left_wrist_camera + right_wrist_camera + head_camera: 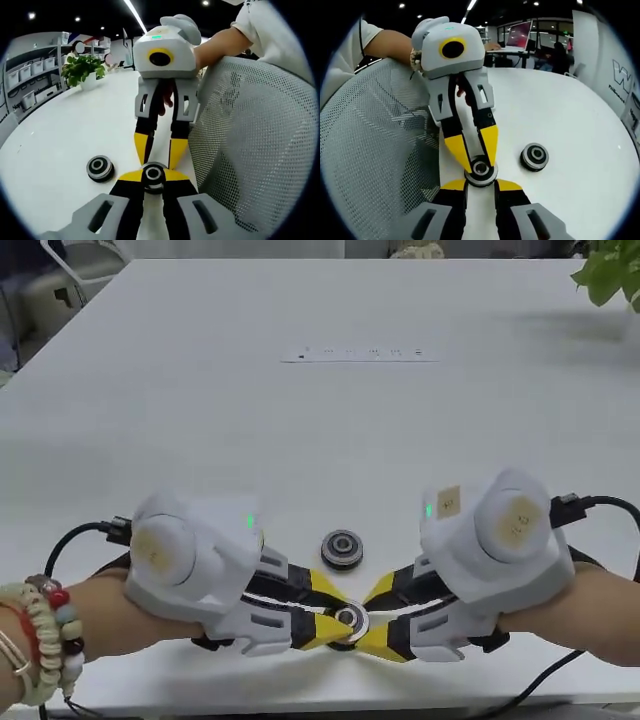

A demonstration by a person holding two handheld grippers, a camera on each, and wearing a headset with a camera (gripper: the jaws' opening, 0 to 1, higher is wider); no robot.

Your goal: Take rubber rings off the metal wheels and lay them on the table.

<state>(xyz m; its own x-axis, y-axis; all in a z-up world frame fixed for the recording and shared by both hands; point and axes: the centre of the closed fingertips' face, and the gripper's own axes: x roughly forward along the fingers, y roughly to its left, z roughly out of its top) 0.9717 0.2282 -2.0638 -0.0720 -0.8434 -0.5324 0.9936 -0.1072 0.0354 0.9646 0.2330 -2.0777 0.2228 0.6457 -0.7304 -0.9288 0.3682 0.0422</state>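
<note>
Head view: the left claw (328,616) and the right claw (370,618) meet tip to tip at the near edge of the white desk (320,440), and both are closed on the same metal wheel (348,618). Their yellow tips press on it from the left and from the right. A second wheel (342,548) lies flat on the desk just beyond the held one, apart from both claws, with a dark rubber ring (342,562) around its rim. Whether the held wheel carries such a ring I cannot tell, as the tips cover its edge.

The left gripper view has the held wheel between its own yellow tips, the right claw coming down onto it from above and the second wheel to the left. The right gripper view has the same grip from the other side, with the second wheel to the right. A grey mesh chair back (250,150) stands beside the desk's near edge. A green plant (608,275) sits at the far right corner. A bead bracelet (45,640) circles the left wrist
</note>
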